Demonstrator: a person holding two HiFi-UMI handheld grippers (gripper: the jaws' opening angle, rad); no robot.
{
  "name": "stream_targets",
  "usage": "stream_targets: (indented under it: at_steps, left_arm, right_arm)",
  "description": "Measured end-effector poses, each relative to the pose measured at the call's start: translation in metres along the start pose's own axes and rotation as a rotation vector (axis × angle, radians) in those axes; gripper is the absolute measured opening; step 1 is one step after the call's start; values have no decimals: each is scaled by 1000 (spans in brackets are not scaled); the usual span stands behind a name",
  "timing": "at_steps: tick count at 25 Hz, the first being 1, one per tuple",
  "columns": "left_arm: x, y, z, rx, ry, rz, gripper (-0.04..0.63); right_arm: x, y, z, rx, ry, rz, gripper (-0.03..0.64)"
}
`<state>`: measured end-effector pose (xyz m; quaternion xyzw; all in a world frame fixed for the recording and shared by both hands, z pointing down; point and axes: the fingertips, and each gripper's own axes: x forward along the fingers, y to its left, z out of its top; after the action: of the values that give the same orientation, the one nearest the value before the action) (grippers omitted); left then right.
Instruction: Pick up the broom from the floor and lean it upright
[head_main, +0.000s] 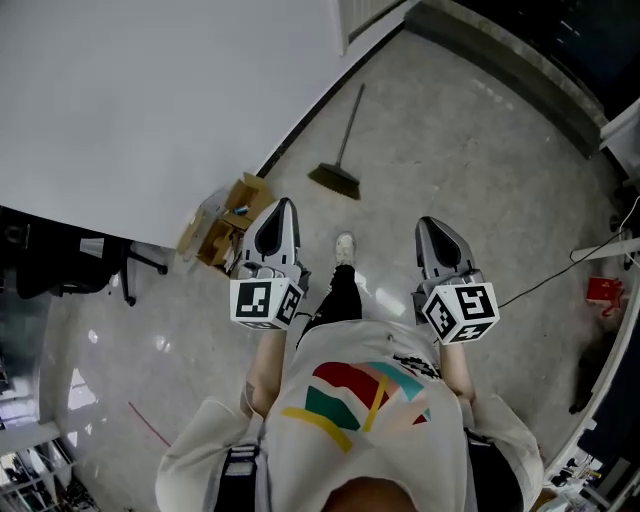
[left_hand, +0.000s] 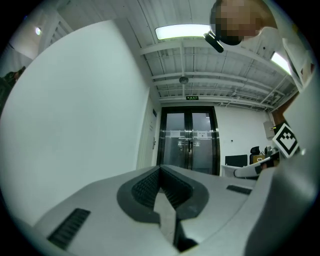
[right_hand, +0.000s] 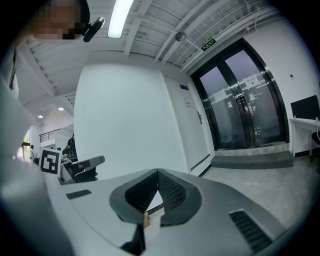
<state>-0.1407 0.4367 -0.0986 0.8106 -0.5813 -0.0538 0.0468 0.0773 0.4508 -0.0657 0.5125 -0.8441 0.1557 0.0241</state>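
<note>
The broom lies on the grey floor ahead of me, near the foot of the white wall. Its brush head is nearest me and its thin handle runs away toward the wall's corner. My left gripper and right gripper are held out side by side in front of my body, both well short of the broom. In the left gripper view the left gripper has its jaws meeting at the tip with nothing between them. The right gripper looks the same in its own view. The broom itself is not clear in either gripper view.
A torn cardboard box sits against the wall just left of the left gripper. A dark office chair stands at far left. A raised step before the glass doors runs across the top right. A red object and a cable lie at right.
</note>
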Motion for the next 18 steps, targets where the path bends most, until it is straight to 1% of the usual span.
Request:
stream_targets:
  at_steps: [3, 6, 10, 14, 18]
  left_arm:
    - [53, 26, 12, -9, -18, -4, 43]
    - [116, 62, 25, -21, -26, -10, 43]
    - [190, 106, 38, -21, -36, -15, 43]
    - [247, 136, 39, -30, -22, -14, 43]
    - [291, 150, 27, -23, 14, -14, 43]
  right_arm:
    - [57, -10, 34, -36, -8, 10, 12]
    - [127, -20, 73, -75, -16, 16, 12]
    - [211, -33, 113, -89, -22, 16, 12]
    - [271, -53, 123, -86, 25, 3, 12]
    - [312, -75, 125, -76, 53, 8, 12]
